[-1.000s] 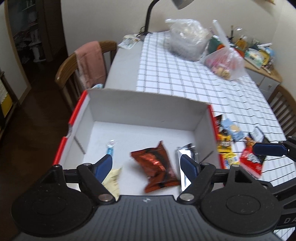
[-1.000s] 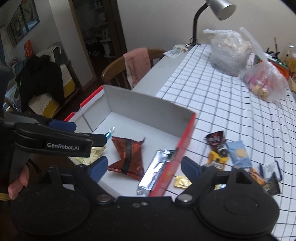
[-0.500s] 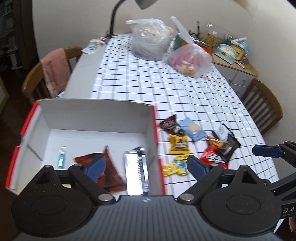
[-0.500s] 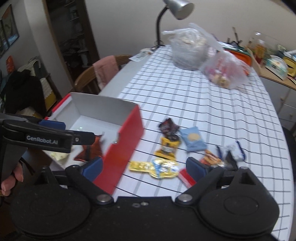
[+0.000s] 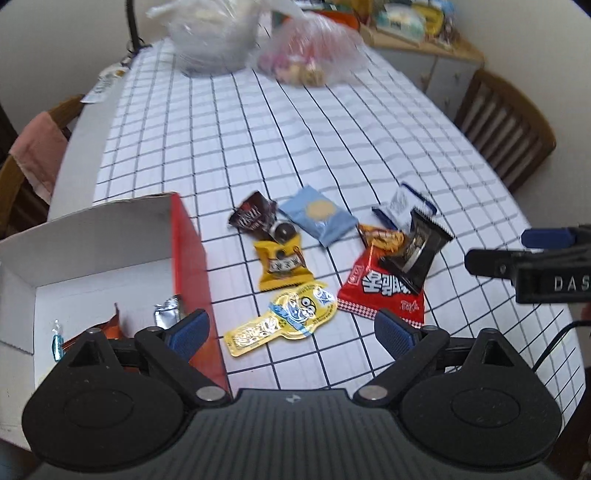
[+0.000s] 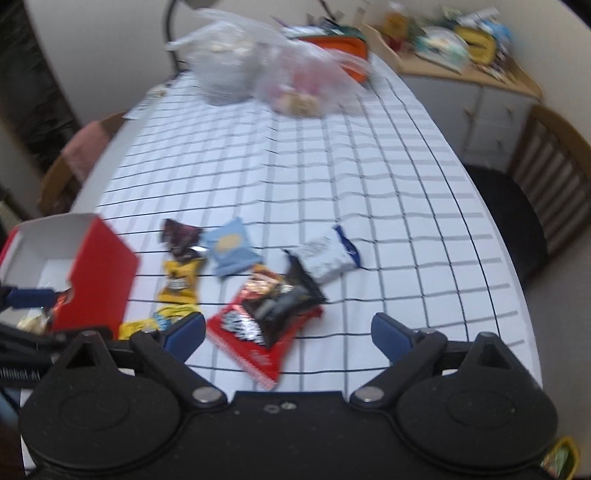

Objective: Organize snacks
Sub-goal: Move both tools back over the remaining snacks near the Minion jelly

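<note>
Several snack packets lie on the checked tablecloth right of a red box (image 5: 186, 254) (image 6: 101, 275) with a white inside. The box holds a silver packet (image 5: 168, 312), an orange-brown one and a small blue sweet (image 5: 56, 341). On the cloth lie a flat yellow packet (image 5: 282, 323), a yellow pouch (image 5: 282, 267), a dark brown one (image 5: 253, 216), a light blue one (image 5: 319, 216), a red bag (image 5: 380, 291) (image 6: 258, 332), a black packet (image 5: 415, 247) and a white one (image 6: 325, 254). My left gripper (image 5: 291, 330) hangs open above the flat yellow packet. My right gripper (image 6: 288, 330) hangs open above the red bag.
Two clear plastic bags (image 5: 306, 55) (image 5: 212, 33) sit at the table's far end beside a lamp stem. Wooden chairs stand at the right (image 5: 508, 127) and at the left, one draped with a pink cloth (image 5: 35, 155). A cluttered sideboard (image 6: 461, 48) stands beyond.
Both grippers have swung right, from over the box to over the loose packets on the cloth. Their jaws stand slightly wider than a second ago.
</note>
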The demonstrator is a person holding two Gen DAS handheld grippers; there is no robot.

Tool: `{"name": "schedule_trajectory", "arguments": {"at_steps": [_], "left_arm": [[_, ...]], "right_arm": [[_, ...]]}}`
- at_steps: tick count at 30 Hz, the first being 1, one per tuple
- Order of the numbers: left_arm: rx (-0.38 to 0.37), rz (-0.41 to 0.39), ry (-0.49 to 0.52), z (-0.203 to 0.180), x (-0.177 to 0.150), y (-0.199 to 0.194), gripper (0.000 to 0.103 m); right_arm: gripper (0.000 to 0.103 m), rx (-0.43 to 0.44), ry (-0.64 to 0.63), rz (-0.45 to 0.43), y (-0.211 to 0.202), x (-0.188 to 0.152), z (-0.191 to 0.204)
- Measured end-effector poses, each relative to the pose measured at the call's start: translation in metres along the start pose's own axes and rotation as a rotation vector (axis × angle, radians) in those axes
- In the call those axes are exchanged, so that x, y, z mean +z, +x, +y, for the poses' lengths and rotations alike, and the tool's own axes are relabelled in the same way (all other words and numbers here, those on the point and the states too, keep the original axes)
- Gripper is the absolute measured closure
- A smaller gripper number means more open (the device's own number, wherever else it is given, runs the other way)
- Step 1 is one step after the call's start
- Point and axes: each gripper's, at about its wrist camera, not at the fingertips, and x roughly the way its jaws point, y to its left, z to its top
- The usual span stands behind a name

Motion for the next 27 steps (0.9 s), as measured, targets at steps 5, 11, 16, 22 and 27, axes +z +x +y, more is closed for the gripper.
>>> {"name": "schedule_trajectory", "arguments": {"at_steps": [5,11,16,22,27], "left_arm": [[0.009,0.091,0.040,-0.014,0.017,0.029,0.006],[0.041,0.162,0.061,-0.018,0.028,0.061,0.006],[0.060,0.204,0.064,-0.019,0.032,0.084,0.006],[0.075,0.250,0.110,-0.022,0.034,0.106,0.007],[0.080,0.277,0.123,-0.021,0.034,0.120,0.008]], "right_arm": [[0.008,-0.021,0.075,0.041,0.025,0.006,-0.013],[0.009,-0.013,0.128,0.100,0.051,0.015,-0.021],[0.013,-0.009,0.180,0.143,0.071,0.019,-0.022],[0.020,0.012,0.230,0.177,0.087,0.019,-0.014],[0.026,0.030,0.218,0.189,0.094,0.020,-0.004]]}}
